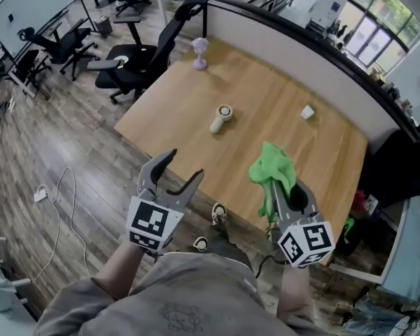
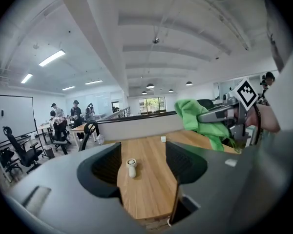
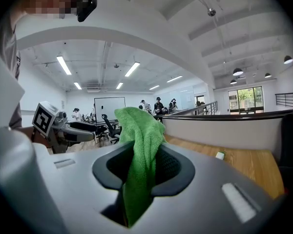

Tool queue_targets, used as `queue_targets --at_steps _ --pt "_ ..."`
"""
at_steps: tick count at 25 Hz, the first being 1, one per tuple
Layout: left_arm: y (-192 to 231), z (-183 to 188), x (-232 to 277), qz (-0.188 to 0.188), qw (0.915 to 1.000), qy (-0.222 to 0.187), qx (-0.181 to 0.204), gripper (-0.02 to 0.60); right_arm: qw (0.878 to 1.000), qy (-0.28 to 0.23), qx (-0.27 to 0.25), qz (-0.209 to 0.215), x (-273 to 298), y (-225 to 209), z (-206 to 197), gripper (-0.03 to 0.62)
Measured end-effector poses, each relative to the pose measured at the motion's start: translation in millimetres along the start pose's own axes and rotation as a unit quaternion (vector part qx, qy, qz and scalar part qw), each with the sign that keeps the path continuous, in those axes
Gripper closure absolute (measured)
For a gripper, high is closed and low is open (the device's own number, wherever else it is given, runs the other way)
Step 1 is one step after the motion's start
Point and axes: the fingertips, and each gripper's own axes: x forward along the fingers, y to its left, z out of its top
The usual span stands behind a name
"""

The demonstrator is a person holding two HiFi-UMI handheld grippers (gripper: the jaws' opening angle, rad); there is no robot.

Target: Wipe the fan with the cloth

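Observation:
A small white handheld fan [image 1: 221,117] lies near the middle of the wooden table [image 1: 266,96]; through the left gripper's jaws it shows as the fan [image 2: 132,167]. A purple desk fan [image 1: 199,53] stands at the table's far left corner. My right gripper [image 1: 283,187] is shut on a green cloth [image 1: 273,168], which sticks up between the jaws as the cloth [image 3: 141,145] in the right gripper view. My left gripper [image 1: 184,165] is open and empty. Both grippers hover off the table's near edge, well short of the fans.
A small white object [image 1: 307,112] sits on the table's right part. Black office chairs [image 1: 136,61] stand left of the table, and a low partition wall [image 1: 301,44] runs along its far side. A cable [image 1: 56,194] lies on the wood floor at left.

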Motion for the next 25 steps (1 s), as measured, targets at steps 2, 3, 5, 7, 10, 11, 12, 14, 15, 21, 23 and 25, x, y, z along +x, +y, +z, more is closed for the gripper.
queue_targets --at_steps 2,3,5,7,10,11,12,14,15,21,23,25 --pt "6.9 -2.3 17.8 0.002 1.0000 0.010 0.000 0.297 1.000 0.010 0.001 0.003 17.9 -13.5 -1.4 0.494" --pt "10.0 -3.6 27.0 0.004 0.9999 0.016 0.002 0.296 1.000 0.016 0.000 0.006 27.0 -19.8 -1.3 0.494" --pt "14.5 -6.8 45.8 0.006 0.9996 0.024 0.014 0.297 0.999 0.029 -0.004 0.017 45.6 -30.9 -3.2 0.494" --pt "16.5 -9.3 68.2 -0.002 0.9996 0.021 0.021 0.296 0.999 0.043 -0.010 0.027 66.8 -43.3 -7.8 0.494" --pt "18.5 -20.9 103.6 -0.012 0.9991 0.034 0.021 0.298 0.997 0.059 -0.012 0.043 101.5 -61.9 -16.0 0.494" --pt "19.6 -26.7 113.4 -0.010 0.9988 0.044 0.021 0.298 0.997 0.065 -0.011 0.050 112.3 -66.8 -19.2 0.494" --pt "21.0 -32.5 123.0 -0.007 0.9983 0.055 0.021 0.297 0.996 0.071 -0.011 0.057 122.5 -71.8 -22.3 0.494" --pt "24.2 -43.6 142.5 -0.001 0.9973 0.072 0.015 0.298 0.994 0.084 -0.015 0.067 142.7 -82.5 -28.1 0.494" --pt "26.0 -49.2 151.9 0.002 0.9968 0.080 0.010 0.296 0.993 0.090 -0.017 0.071 153.0 -87.4 -30.8 0.494" --pt "36.7 -90.0 193.0 0.012 0.9928 0.119 -0.012 0.298 0.989 0.116 -0.019 0.095 209.2 -101.1 -54.9 0.493" --pt "38.7 -100.3 205.7 0.012 0.9911 0.131 -0.017 0.296 0.987 0.123 -0.018 0.099 224.3 -107.0 -62.1 0.493" --pt "38.6 -111.4 216.6 0.007 0.9894 0.144 -0.015 0.296 0.986 0.130 -0.018 0.100 238.0 -112.0 -69.8 0.493"
